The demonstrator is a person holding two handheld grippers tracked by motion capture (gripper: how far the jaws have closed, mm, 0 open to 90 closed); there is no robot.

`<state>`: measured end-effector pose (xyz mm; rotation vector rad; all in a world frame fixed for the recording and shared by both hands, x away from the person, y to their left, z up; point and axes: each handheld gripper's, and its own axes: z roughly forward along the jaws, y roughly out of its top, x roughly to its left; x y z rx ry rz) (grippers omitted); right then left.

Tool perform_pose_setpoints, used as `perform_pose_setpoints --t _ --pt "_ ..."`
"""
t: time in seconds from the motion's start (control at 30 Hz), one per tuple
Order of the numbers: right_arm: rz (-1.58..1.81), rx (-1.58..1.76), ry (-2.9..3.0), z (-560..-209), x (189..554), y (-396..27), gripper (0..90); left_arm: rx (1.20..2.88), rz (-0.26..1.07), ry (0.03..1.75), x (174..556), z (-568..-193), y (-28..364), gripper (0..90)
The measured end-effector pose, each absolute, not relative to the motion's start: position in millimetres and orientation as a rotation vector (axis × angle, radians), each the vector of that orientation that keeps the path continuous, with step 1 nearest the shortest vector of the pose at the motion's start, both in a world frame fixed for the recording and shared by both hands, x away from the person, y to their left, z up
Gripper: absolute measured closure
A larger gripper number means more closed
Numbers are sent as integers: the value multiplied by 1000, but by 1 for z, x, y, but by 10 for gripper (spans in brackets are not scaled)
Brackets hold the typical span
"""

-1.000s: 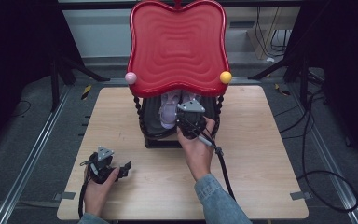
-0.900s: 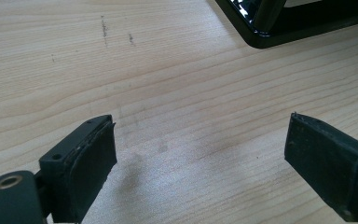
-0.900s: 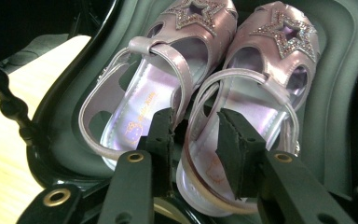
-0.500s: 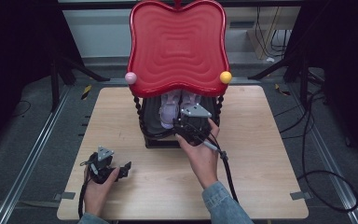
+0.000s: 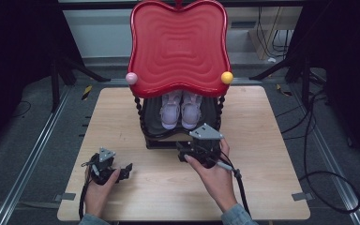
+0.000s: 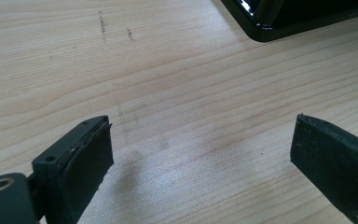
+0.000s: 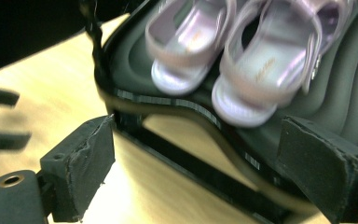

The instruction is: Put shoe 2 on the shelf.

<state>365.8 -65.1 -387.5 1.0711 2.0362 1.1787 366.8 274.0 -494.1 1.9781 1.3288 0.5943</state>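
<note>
A pair of small pale pink sandals [image 5: 181, 110] sits side by side on the black lower shelf [image 5: 206, 123] of a little stand with a wavy red top [image 5: 178, 47]. The stand is at the back middle of the wooden surface [image 5: 272, 187]. The toes point toward the person.

The right hand-held gripper [image 5: 193, 151] is just in front of the stand. Its jaws have just been opening, they are spread wide now, and nothing is between them. In the right gripper view, the sandals [image 7: 242, 60] are near and a bit blurry, so I cannot tell if they are stuck to the shelf.

The left hand-held gripper [image 5: 122, 169] rests low on the surface, well apart from the stand. Its jaws are spread wide too, with only bare wood [image 6: 191, 116] between them.

The sandals look light and bendy, maybe soft plastic, and a little shiny, so they might slip. A good place to pinch one is likely the side wall or the strap across the top. The red top hangs low over them, so a hand-held gripper would need to come in flat from the front.
</note>
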Motion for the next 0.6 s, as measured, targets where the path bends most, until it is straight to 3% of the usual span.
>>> perform_pose_setpoints --t 0.6 --pt "1083 1229 2054 -459 344 -154 97 2015 578 1363 372 -504 277 41"
